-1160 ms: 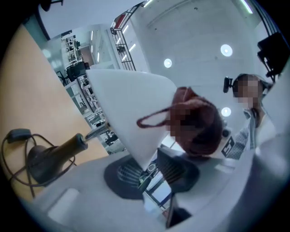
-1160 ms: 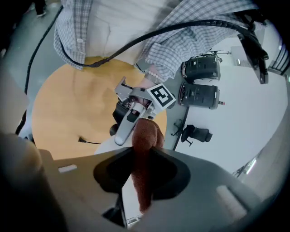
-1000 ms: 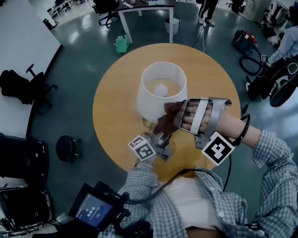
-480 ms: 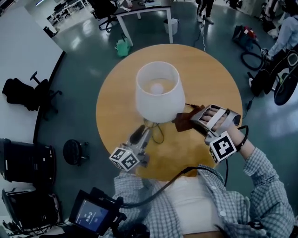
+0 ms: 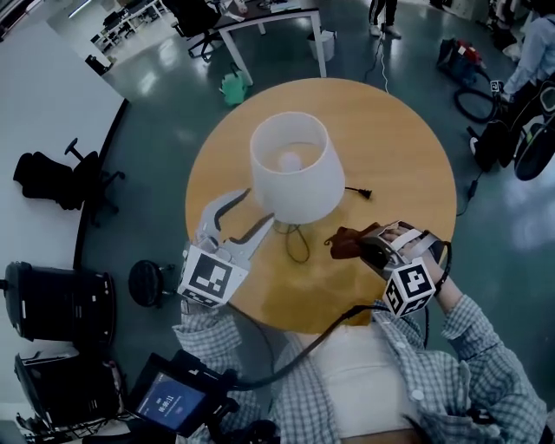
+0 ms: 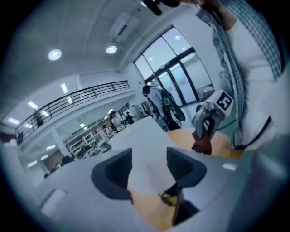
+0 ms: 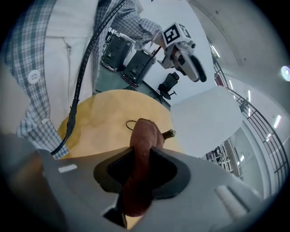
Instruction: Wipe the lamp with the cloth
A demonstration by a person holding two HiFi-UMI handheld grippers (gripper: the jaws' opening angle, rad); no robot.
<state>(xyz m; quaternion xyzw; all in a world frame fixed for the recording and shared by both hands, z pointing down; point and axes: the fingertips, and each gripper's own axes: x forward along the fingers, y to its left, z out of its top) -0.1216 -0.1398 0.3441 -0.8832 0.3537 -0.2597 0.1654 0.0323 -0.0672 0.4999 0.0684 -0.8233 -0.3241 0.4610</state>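
A lamp with a white shade (image 5: 295, 169) stands in the middle of the round wooden table (image 5: 399, 147). My left gripper (image 5: 250, 211) hovers at the shade's lower left. Its jaws are opening and hold nothing. In the left gripper view the shade (image 6: 145, 145) lies ahead between the fingers (image 6: 113, 174). My right gripper (image 5: 362, 245) is at the table's near right, apart from the lamp, shut on a brown cloth (image 5: 343, 241). The cloth (image 7: 140, 163) hangs out past the jaws in the right gripper view, with the shade (image 7: 206, 120) to its right.
The lamp's black cord loops by the base (image 5: 297, 244) and ends in a plug (image 5: 362, 192) on the table. On the floor around are office chairs (image 5: 65, 178), black cases (image 5: 52, 303), a white desk (image 5: 269, 26) and a green object (image 5: 230, 87).
The left gripper has left the lamp's base, swung left and up, rolled over and opened. The right gripper has drawn the cloth off the shade, down and to the right.
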